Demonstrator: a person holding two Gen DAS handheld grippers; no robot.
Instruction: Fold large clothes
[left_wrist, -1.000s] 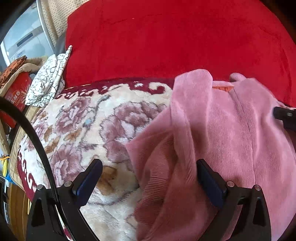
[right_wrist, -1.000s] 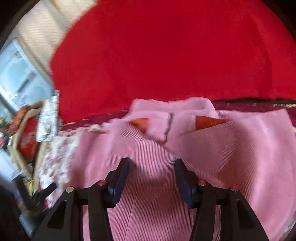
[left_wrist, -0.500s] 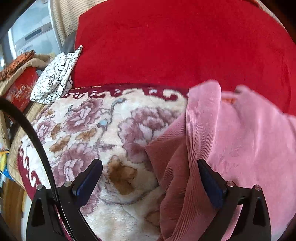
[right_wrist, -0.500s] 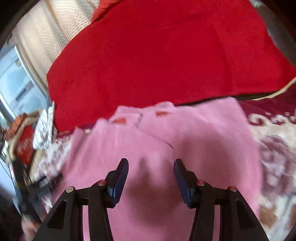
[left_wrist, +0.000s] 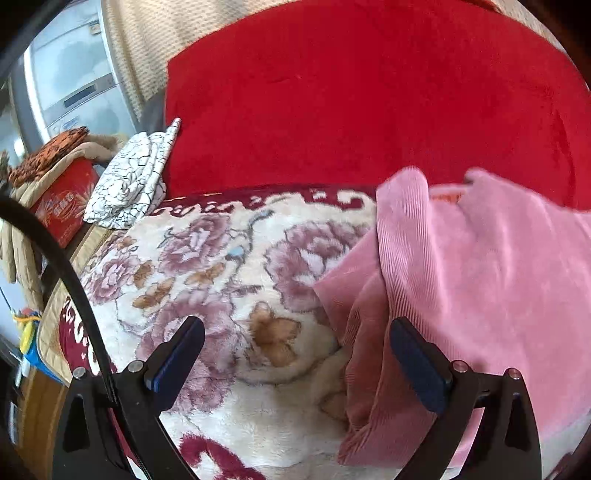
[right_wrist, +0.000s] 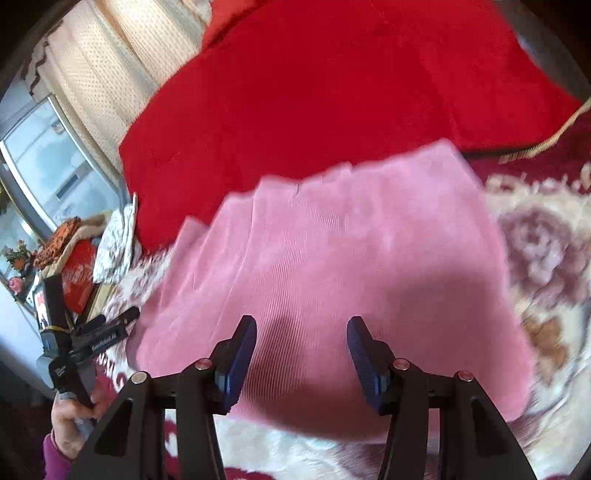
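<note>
A pink ribbed garment (right_wrist: 332, 258) lies folded on a floral blanket (left_wrist: 207, 280). In the left wrist view the garment (left_wrist: 480, 280) fills the right side, its folded left edge running down past the right finger. My left gripper (left_wrist: 295, 354) hovers open over the blanket beside that edge, nothing between its pads. My right gripper (right_wrist: 301, 354) stands open above the garment's near part, its pads apart and clear of the cloth. The left gripper (right_wrist: 99, 334) also shows at the far left of the right wrist view, held by a hand (right_wrist: 70, 413).
A red blanket (left_wrist: 369, 99) covers the back of the bed. A white crackle-patterned cloth (left_wrist: 133, 177) lies at the bed's left edge, next to a red box (left_wrist: 62, 199) with an orange patterned item on top. A window (right_wrist: 48, 170) and curtain (right_wrist: 107, 77) stand left.
Both grippers have drawn back from the garment. The left one slid left, so more blanket shows. The right one pulled away, so the whole folded garment is in view.
</note>
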